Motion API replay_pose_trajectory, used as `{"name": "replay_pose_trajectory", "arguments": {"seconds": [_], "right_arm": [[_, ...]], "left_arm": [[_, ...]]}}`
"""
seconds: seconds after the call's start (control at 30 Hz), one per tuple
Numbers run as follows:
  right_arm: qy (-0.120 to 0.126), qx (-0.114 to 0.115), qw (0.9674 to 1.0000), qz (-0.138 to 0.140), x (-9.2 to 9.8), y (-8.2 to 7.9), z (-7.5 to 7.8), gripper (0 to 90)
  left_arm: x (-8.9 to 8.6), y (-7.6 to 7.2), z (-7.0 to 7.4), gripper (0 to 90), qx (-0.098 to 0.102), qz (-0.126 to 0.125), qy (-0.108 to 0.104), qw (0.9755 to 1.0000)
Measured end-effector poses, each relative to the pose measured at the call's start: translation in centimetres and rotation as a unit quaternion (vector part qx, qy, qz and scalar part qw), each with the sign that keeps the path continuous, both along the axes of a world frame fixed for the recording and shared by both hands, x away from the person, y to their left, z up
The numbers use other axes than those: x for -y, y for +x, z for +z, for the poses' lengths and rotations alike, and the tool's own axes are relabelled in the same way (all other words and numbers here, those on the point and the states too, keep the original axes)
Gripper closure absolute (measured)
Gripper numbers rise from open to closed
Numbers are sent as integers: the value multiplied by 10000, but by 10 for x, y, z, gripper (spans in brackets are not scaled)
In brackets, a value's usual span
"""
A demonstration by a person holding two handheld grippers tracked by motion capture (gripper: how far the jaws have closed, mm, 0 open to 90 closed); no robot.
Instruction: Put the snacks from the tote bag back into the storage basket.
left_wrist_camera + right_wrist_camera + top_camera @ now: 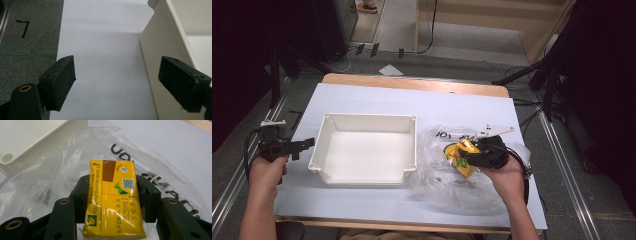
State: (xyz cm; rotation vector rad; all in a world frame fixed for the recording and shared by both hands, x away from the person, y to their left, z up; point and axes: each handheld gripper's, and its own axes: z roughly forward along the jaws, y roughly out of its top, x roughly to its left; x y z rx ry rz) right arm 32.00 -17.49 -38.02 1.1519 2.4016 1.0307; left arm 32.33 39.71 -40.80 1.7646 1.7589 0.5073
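Both of my right gripper (113, 202) jaws press on a yellow juice box (113, 200), one on each flat side, so it cannot slip. Nothing else is between them. I hold the box by its middle, with the end that has the little round foil spot pointing away from me. In the high view it sits in my right gripper (468, 159), just over a crinkly clear plastic bag (439, 177) that lies on the white table cover (362, 200). I think the box belongs with that bag. Next to the bag, to its left, is a white tray (364, 172). My left gripper (116, 82) has its jaws wide apart and holds nothing. It waits beside the tray's outer wall (160, 57), ready to help.
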Motion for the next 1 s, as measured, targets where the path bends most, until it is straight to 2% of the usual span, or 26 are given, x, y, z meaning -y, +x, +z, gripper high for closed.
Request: {"name": "replay_pose_trajectory", "arguments": {"seconds": [0.13,0.17,0.4,0.57,1.0], "right_arm": [[63,70,9999,-41,1,-1,2,540],[105,172,9998,-79,3,-1,4,542],[366,216,9991,-81,6,-2,9,543],[603,232,9979,79,6,-2,12,543],[731,340,9956,484,4,-2,18,543]], "left_arm": [[0,0,0,149,-4,-2,-4,10000],[0,0,0,149,-4,0,-2,10000],[0,0,0,149,-6,3,-1,10000],[0,0,-1,149,-10,14,-3,10000],[0,0,-2,149,-21,2,19,10000]]}}
